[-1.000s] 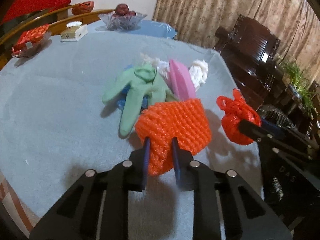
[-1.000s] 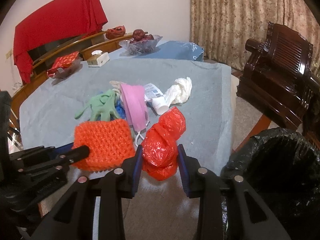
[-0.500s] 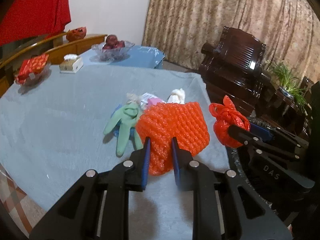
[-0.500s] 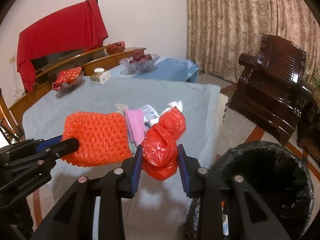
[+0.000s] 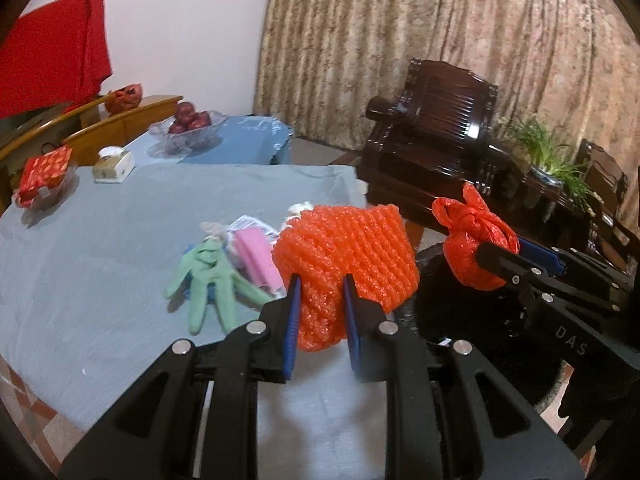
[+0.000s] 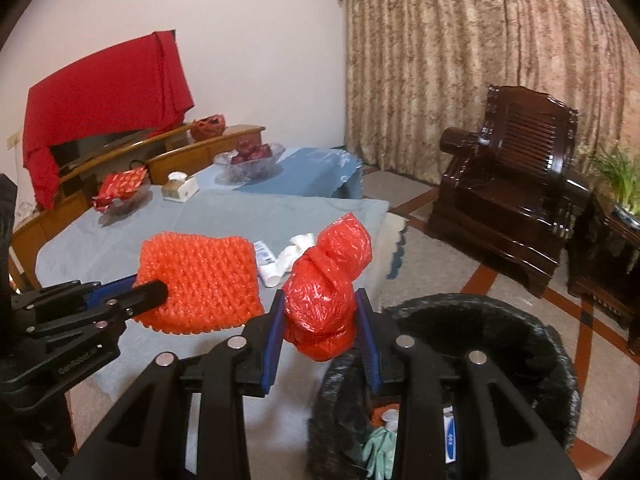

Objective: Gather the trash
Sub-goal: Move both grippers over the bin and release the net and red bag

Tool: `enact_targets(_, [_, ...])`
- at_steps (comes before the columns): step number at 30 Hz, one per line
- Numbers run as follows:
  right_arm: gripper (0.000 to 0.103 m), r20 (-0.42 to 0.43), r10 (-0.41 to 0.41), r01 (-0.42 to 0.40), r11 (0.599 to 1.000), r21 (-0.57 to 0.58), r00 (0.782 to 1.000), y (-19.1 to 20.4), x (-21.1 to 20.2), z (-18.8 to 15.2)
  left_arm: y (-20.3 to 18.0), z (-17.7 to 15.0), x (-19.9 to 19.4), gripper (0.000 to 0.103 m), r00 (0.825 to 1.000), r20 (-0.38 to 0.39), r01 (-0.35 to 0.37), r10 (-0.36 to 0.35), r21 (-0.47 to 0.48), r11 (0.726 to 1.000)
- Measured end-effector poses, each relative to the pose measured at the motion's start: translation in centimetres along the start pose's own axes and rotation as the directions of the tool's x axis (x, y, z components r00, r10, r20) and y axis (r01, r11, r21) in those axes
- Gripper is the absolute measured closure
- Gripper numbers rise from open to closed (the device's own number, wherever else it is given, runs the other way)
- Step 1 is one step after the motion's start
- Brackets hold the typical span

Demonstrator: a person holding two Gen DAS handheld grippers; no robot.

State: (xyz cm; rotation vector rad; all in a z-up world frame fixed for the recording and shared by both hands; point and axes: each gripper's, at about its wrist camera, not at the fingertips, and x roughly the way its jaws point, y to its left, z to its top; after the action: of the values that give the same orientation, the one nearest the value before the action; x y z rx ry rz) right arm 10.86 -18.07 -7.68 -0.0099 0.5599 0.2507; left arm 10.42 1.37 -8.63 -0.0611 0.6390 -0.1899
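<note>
My left gripper (image 5: 319, 314) is shut on an orange foam net (image 5: 348, 256), held above the table's near edge; the net also shows in the right wrist view (image 6: 200, 276). My right gripper (image 6: 320, 328) is shut on a knotted red plastic bag (image 6: 324, 288), held over the rim of a black-lined trash bin (image 6: 500, 320). The bag also shows in the left wrist view (image 5: 476, 240). On the grey tablecloth (image 5: 100, 240) lie a green glove (image 5: 208, 276), a pink mask (image 5: 256, 260) and white scraps (image 6: 280, 264). The bin holds a green glove (image 6: 380, 448) and other litter.
A fruit bowl (image 6: 248, 156), tissue box (image 6: 180, 188) and red packet dish (image 6: 124, 188) stand at the table's far side. A dark wooden armchair (image 6: 516, 184) and a plant (image 6: 616, 176) are to the right. A red cloth (image 6: 104, 92) hangs on the left.
Both grippers have lifted and pulled back from the table with their loads and swung right. The red bag now hangs over the bin's rim.
</note>
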Motion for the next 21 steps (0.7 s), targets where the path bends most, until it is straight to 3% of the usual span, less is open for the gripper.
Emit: enact_targets(21, [0.069,-0.021,-0.217,0.217,0.968,0.123,0.976,-10.2,-5.4,-3.4,-10.5,0.1,2.7,0.084,0.984,-0.046,0.174,-0.169,0.151,0.973])
